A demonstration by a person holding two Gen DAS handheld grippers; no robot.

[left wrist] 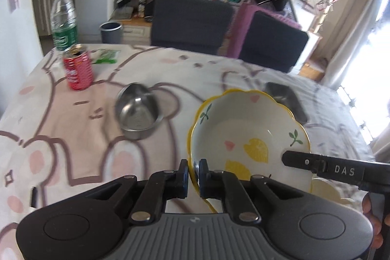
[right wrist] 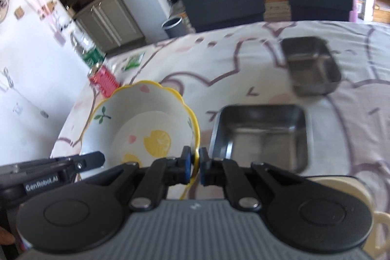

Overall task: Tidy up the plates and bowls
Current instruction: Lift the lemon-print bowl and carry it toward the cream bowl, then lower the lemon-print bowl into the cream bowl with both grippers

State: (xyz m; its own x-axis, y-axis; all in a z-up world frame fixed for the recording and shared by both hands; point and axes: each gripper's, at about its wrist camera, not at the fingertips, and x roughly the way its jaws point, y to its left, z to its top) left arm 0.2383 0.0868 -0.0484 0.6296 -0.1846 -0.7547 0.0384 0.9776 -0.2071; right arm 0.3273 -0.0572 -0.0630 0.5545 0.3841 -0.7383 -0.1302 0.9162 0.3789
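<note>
A white ceramic bowl [left wrist: 248, 128] with a yellow scalloped rim and lemon prints hangs tilted above the table. My left gripper [left wrist: 193, 174] is shut on its left rim. My right gripper [right wrist: 194, 162] is shut on the opposite rim of the same bowl [right wrist: 146, 123]. The right gripper's finger shows in the left wrist view at the lower right, and the left gripper's finger shows in the right wrist view at the lower left. A round steel bowl [left wrist: 139, 111] sits on the cloth left of the lemon bowl. Two square steel dishes [right wrist: 263, 135] [right wrist: 310, 65] rest to the right.
A red can [left wrist: 78, 67], a water bottle [left wrist: 63, 18] and a green packet [left wrist: 107, 56] stand at the table's far left. A cream cup [right wrist: 365, 211] sits near the right gripper. Two dark chairs [left wrist: 192, 21] stand behind the table with its cartoon-print cloth [left wrist: 61, 138].
</note>
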